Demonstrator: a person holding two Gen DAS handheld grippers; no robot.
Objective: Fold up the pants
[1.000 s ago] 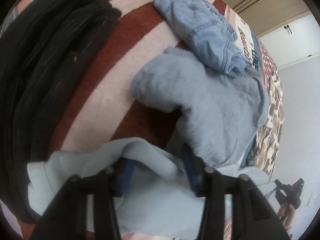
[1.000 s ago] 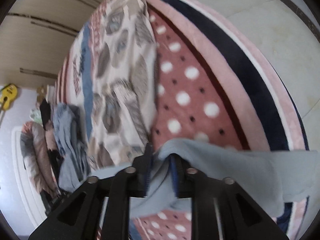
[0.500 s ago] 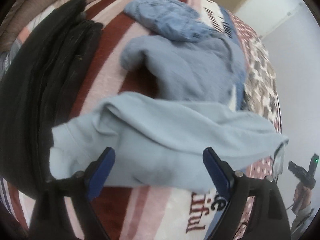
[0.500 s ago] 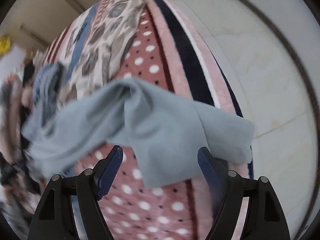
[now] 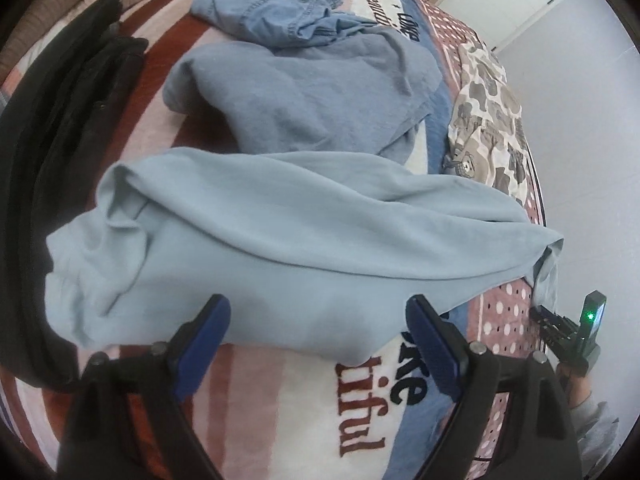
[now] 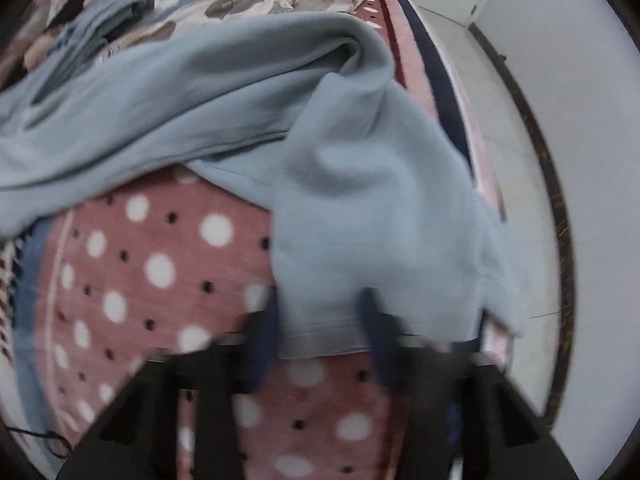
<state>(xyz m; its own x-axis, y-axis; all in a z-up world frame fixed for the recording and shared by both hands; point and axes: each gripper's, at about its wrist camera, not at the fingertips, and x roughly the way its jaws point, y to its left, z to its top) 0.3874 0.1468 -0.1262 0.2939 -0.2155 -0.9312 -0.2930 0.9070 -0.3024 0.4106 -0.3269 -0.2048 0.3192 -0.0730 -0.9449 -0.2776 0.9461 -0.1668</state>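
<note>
The light blue pants (image 5: 288, 240) lie stretched across the bed, waistband end at the left and leg ends at the right. My left gripper (image 5: 316, 340) is open and empty, its blue pads just in front of the near edge of the pants. In the right wrist view the pants' leg end (image 6: 360, 220) drapes toward the bed's edge. My right gripper (image 6: 320, 340) is blurred by motion; its jaws stand partly apart on either side of the leg hem. The right gripper also shows in the left wrist view (image 5: 568, 332).
A grey-blue garment (image 5: 304, 92) and denim shorts (image 5: 272, 12) lie behind the pants. A pile of black clothes (image 5: 52, 140) lies along the left. A patterned garment (image 5: 488, 120) lies at the right. The bed's edge and the floor (image 6: 516, 128) are at the right.
Both grippers let go of the pants and opened. The pants dropped flat on the bed. My right gripper moved back toward the leg hem and its jaws narrowed.
</note>
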